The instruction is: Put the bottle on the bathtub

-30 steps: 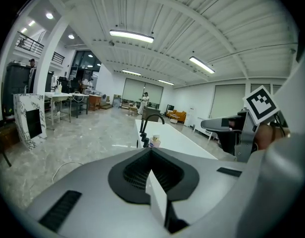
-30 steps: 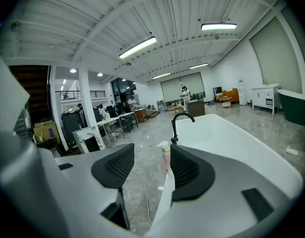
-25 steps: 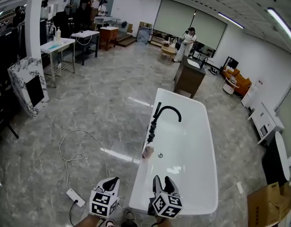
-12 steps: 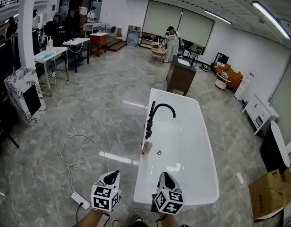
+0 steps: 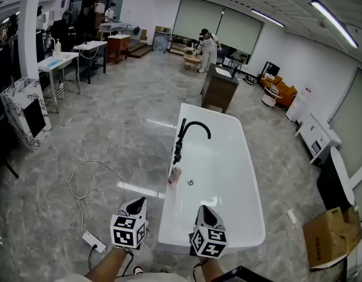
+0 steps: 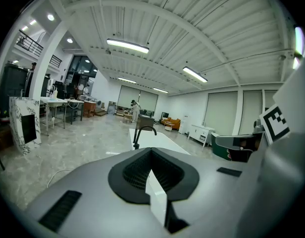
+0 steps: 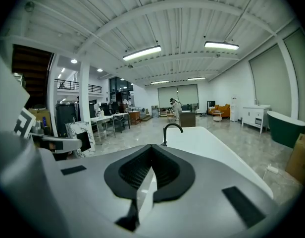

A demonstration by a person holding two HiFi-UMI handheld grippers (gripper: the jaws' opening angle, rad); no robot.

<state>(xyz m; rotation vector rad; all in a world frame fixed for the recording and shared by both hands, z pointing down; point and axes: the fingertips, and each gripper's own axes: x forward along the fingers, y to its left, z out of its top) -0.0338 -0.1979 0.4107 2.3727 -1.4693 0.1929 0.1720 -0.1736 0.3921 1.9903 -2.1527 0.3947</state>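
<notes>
A small pinkish bottle [image 5: 176, 175] stands upright on the left rim of the white bathtub [image 5: 251, 175], just in front of the black arched faucet [image 5: 187, 135]. My left gripper [image 5: 138, 204] hangs over the floor left of the tub's near end, jaws together and empty. My right gripper [image 5: 204, 211] sits above the tub's near rim, also shut on nothing. In the left gripper view the left gripper [image 6: 151, 150] faces the faucet [image 6: 142, 132]. In the right gripper view the right gripper [image 7: 152, 148] faces the faucet [image 7: 172, 128] and the tub [image 7: 212, 145]. Neither gripper view shows the bottle.
A white cable [image 5: 86, 188] and power strip [image 5: 90, 241] lie on the marble floor left of the tub. A cardboard box [image 5: 331, 238] stands at the right, a dark cabinet [image 5: 220, 90] beyond the tub, a marbled box [image 5: 23, 111] at the left. A person [image 5: 205, 49] stands far back.
Both grippers stay shut and low by the tub's near end. The head view has shifted, so the tub sits a little further left. The far person walked left.
</notes>
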